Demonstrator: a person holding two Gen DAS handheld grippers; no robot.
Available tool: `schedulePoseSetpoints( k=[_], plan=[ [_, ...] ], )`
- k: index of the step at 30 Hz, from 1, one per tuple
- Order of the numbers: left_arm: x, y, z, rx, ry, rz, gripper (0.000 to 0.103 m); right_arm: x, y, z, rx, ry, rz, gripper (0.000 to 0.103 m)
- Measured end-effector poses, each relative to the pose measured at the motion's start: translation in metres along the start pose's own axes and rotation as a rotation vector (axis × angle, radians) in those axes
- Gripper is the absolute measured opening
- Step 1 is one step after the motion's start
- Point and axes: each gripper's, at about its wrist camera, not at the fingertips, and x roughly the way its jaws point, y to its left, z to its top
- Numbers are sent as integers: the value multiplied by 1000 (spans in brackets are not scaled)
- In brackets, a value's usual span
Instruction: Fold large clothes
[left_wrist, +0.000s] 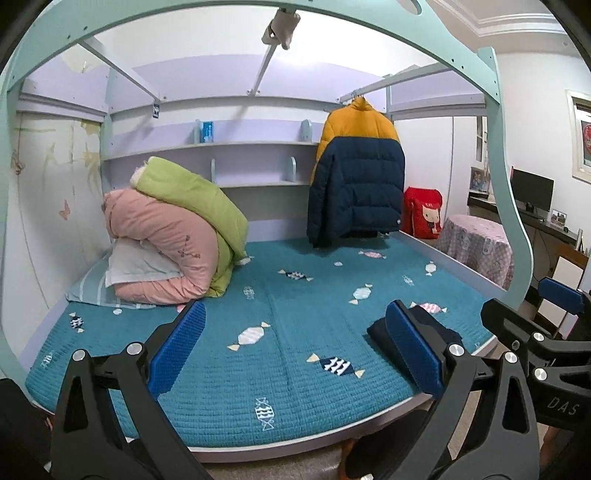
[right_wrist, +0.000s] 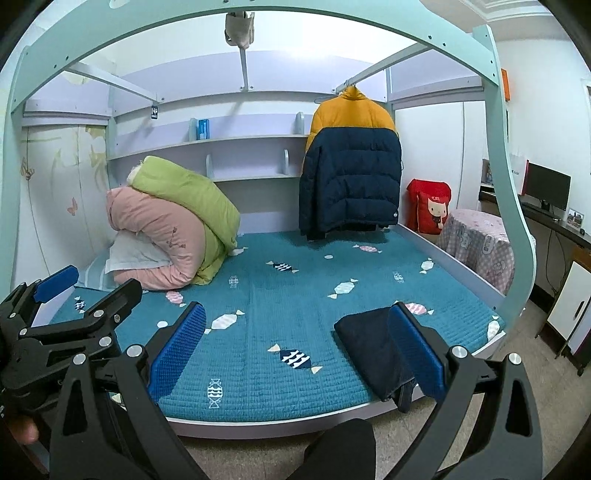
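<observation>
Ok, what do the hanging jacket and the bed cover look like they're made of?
Hanging jacket: likely smooth synthetic shell with puffy filling, judging by its stitched horizontal bulges and slight sheen. Bed cover: apparently quilted matte fabric, with fine stitched ridges and candy patterns.

Each hand-held gripper is built the same. The left hand-held gripper (left_wrist: 293, 349) has matte black angular arms with triangular cut-outs, joined by round silver screw heads at the pivots. Its two fingers (left_wrist: 178, 347) carry rectangular blue pads with a fine knobbed texture. The right hand-held gripper (right_wrist: 295, 352) matches it: black linkage, silver screws, blue ribbed pads (right_wrist: 417, 354). In the left wrist view, its black body bears pale letters reading "DAS".
</observation>
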Motion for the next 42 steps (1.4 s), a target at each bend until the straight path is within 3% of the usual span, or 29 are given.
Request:
schedulePoseSetpoints(
  k=[14, 22, 42],
  plan=[
    [-5, 1, 3, 6, -46, 7, 98, -6, 0, 2, 7, -29, 7, 95],
    [-9, -3, 1, 29, -95, 53, 98, -7, -3, 2, 9, -29, 7, 95],
    [-3, -5, 1, 23, -93, 25, 98, -9, 4, 2, 23, -34, -15, 96]
  ],
)
